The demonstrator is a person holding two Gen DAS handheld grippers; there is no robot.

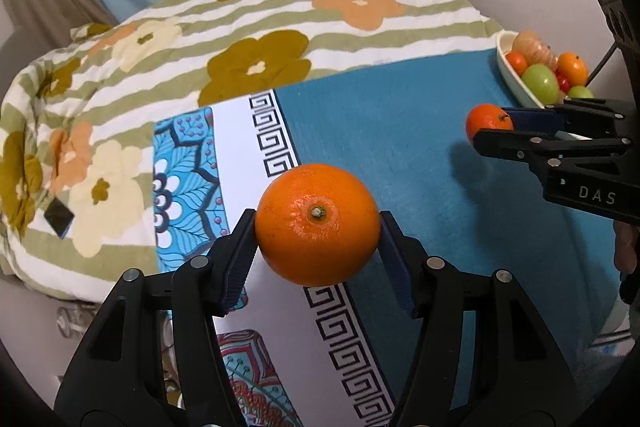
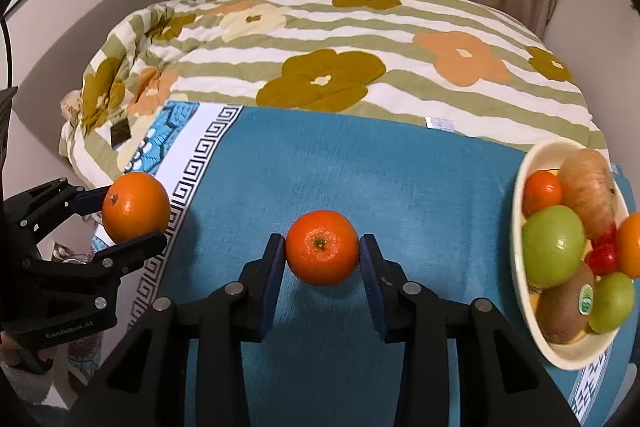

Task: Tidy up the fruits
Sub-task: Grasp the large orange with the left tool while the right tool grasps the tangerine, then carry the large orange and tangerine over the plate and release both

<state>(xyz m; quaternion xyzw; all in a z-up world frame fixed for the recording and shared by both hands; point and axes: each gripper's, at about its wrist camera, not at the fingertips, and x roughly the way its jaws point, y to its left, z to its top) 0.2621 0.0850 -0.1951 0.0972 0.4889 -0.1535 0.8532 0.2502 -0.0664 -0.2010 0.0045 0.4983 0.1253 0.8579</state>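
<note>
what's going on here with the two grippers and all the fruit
A person is sorting fruit with a handheld gripper in each hand. The left gripper is shut on a large orange, held over the patterned edge of the blue cloth. The right gripper is shut on a smaller tangerine over the middle of the cloth. A cream bowl on the right already holds green apples, a kiwi, an orange and other fruit. Neither held fruit is in the bowl yet.
</note>
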